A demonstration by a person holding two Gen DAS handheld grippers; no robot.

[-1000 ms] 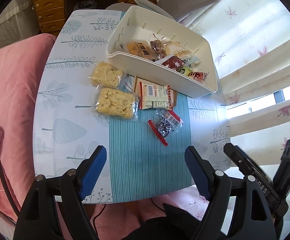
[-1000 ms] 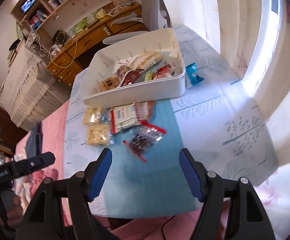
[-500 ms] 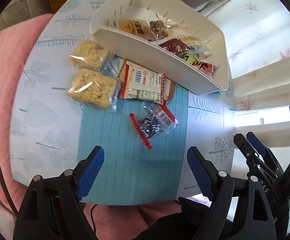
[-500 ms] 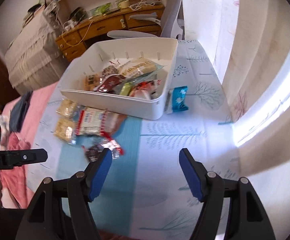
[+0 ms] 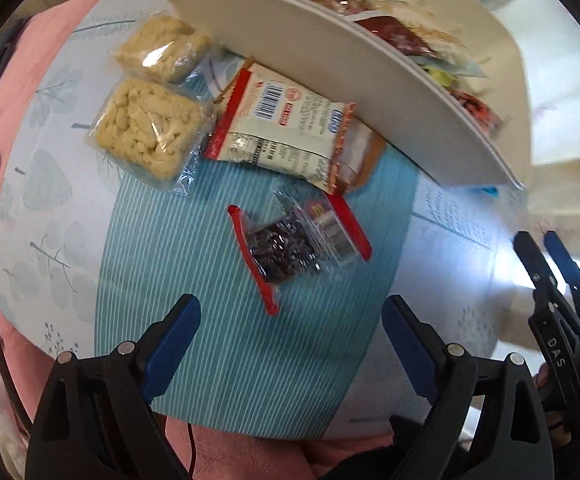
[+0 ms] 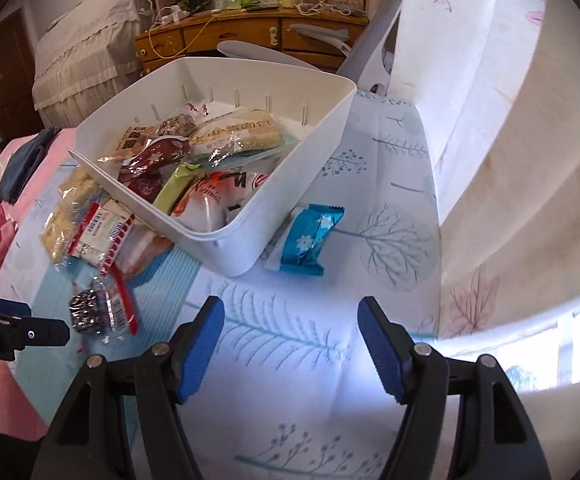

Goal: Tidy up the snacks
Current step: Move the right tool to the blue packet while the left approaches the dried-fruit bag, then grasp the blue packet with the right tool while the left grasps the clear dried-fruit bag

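The left gripper (image 5: pixel 290 340) is held above the counter (image 5: pixel 226 344), its fingers (image 5: pixel 174 336) spread with nothing between them and just widened further, while the small dark snack packet (image 5: pixel 286 248) with red seals lies flat just ahead, near the white bin (image 5: pixel 370 92). The packet is best straddled across its narrow width and pinched at the filled middle, not at the thin seal. The right gripper (image 6: pixel 290 344), likewise released and empty, is aimed toward the blue wrapped snack (image 6: pixel 310 236) lying against the bin's side wall.

white bin (image 6: pixel 298 184); teal striped tablecloth (image 5: pixel 218 360); blue wrapper (image 6: pixel 310 236).
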